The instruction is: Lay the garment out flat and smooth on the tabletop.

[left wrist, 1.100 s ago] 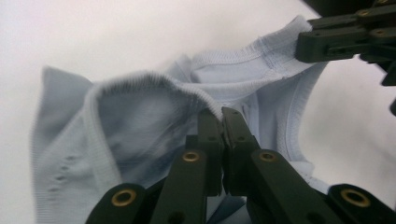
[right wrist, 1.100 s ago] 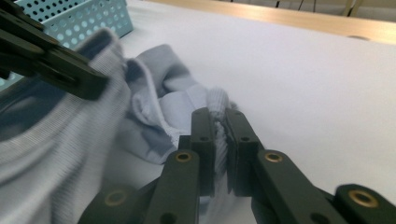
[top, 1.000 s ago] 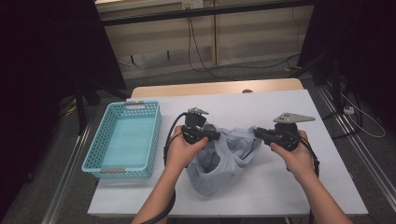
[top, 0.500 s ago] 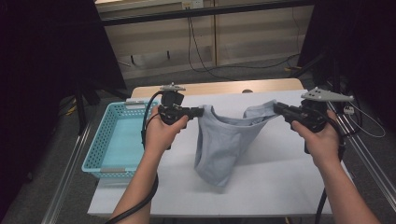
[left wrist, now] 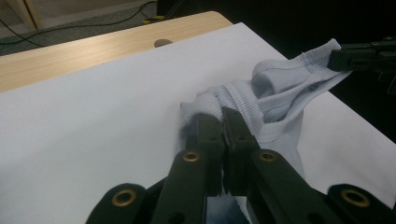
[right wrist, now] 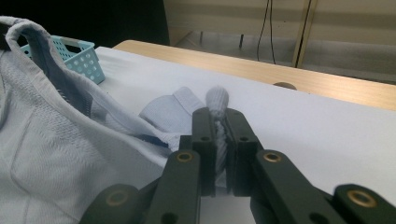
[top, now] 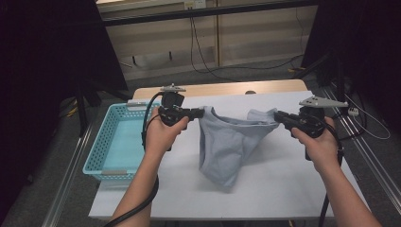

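A pale grey-blue knitted garment (top: 227, 142) hangs stretched between my two grippers above the white table (top: 265, 184), its lower end near the tabletop. My left gripper (top: 201, 112) is shut on the garment's left edge; in the left gripper view the ribbed band (left wrist: 233, 100) is pinched between the black jaws (left wrist: 223, 122). My right gripper (top: 276, 116) is shut on the right edge, and in the right gripper view a fold of cloth (right wrist: 217, 100) pokes up between the jaws (right wrist: 218, 122). The rest of the garment (right wrist: 51, 140) drapes to the left there.
A light blue plastic basket (top: 97, 156) stands on the table's left side, seen too as the basket corner (right wrist: 77, 51). A wooden strip (top: 222, 89) runs along the table's far edge. Cables lie on the floor beyond. Bare white table surface lies in front of the garment.
Both grippers rose and moved apart, lifting the bunched garment off the table and stretching it out between them. Over the last half second little shifted.
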The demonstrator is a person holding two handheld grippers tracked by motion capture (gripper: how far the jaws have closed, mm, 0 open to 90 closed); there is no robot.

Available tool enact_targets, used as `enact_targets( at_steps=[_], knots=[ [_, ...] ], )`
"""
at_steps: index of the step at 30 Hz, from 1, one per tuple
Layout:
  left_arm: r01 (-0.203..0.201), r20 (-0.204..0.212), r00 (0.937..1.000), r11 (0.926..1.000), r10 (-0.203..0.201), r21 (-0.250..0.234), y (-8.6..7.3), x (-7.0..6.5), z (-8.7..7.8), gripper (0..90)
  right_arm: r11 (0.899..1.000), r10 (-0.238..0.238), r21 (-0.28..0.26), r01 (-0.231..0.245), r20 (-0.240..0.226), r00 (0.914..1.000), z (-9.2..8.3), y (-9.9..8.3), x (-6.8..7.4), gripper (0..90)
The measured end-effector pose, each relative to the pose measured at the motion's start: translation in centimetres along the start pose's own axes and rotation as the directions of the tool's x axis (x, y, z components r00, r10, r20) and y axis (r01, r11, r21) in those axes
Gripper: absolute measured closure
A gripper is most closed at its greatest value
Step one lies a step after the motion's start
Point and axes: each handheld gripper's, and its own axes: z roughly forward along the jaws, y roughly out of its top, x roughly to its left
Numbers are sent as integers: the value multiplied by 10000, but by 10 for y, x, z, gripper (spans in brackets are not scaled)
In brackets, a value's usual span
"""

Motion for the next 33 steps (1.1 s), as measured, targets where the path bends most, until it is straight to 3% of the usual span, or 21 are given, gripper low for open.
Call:
enact_targets(
  at_steps=[14,20,21,24,26,28,29,30,31,32,33],
  knots=[
    [286,-321,9991,9995,-289,-91,1,20,-5,878,9999,-95,-62,95,26,10000,23,21,5,849],
    [513,-574,9970,9985,-523,-191,2,36,-11,878,9994,-337,-108,336,-53,9994,43,38,9,851],
    [607,-691,9957,9979,-622,-241,4,42,-14,878,9996,-252,-121,250,-186,9995,52,45,10,853],
    [723,-799,9940,9967,-751,-378,6,49,-18,879,9978,-649,-97,649,-7,9979,61,54,13,856],
    [853,-1018,9906,9944,-915,-631,8,56,-22,880,9974,-662,-281,662,28,9978,70,64,17,859],
    [1112,-1368,9826,9880,-1254,-1069,8,68,-28,882,9931,-897,-749,901,87,9959,85,81,26,856],
    [1112,-1368,9826,9880,-1254,-1069,8,68,-28,883,9931,-897,-749,901,87,9959,85,81,26,856],
    [1269,-1427,9795,9856,-1423,-1113,7,71,-29,883,9912,-1010,-846,1015,111,9948,91,85,30,832],
    [1311,-1640,9756,9865,-1460,-984,3,74,-29,858,9880,-1136,-1004,1174,433,9926,101,89,36,681],
    [1311,-1640,9756,9865,-1460,-984,3,74,-29,777,9878,-1076,-1075,1125,502,9929,103,89,38,593],
    [1366,-1708,9735,9856,-1523,-1000,-1,74,-28,632,9886,-1030,-1055,1076,481,9935,105,87,40,496]
  ],
)
